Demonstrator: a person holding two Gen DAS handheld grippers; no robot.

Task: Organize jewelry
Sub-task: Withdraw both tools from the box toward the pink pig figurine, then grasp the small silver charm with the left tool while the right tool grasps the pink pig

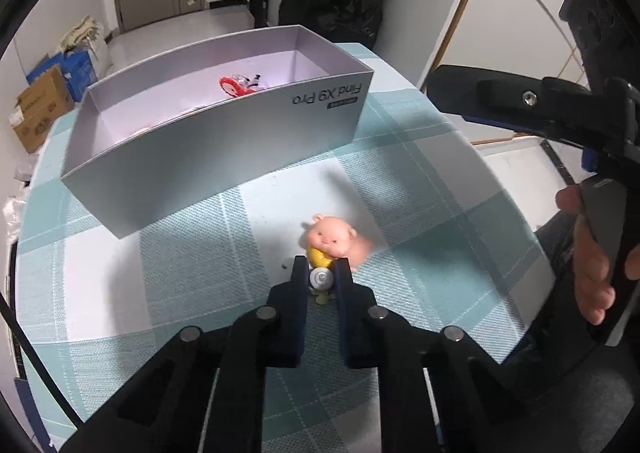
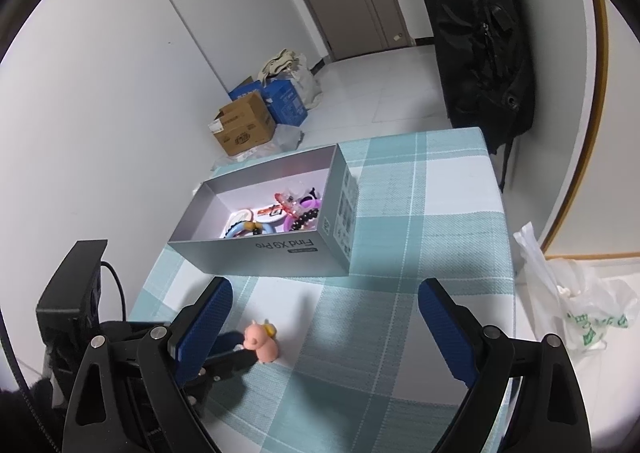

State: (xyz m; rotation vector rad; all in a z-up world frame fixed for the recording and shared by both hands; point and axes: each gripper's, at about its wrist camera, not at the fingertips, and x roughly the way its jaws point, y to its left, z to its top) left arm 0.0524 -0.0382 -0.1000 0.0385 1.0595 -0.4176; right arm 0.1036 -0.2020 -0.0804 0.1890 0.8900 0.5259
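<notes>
A pink pig charm (image 1: pixel 334 239) with a yellow piece and a silver cap lies on the checked tablecloth (image 1: pixel 420 189). My left gripper (image 1: pixel 320 275) is shut on its silver cap end, low on the cloth. The pig also shows in the right wrist view (image 2: pixel 262 341), with the left gripper's fingers (image 2: pixel 228 349) at it. A grey open box (image 1: pixel 224 145) marked "Find X9 Pro" stands behind; it holds a red ornament (image 1: pixel 234 87). In the right wrist view the box (image 2: pixel 280 253) holds several bracelets and hair pieces (image 2: pixel 280 213). My right gripper (image 2: pixel 324 329) is open and empty above the cloth.
Cardboard and blue boxes (image 2: pixel 256 117) sit on the floor beyond the table. A black bag (image 2: pixel 480 37) hangs behind the table's far edge. A white plastic bag (image 2: pixel 576 309) lies off the right side. The table edge (image 2: pixel 508 253) runs close on the right.
</notes>
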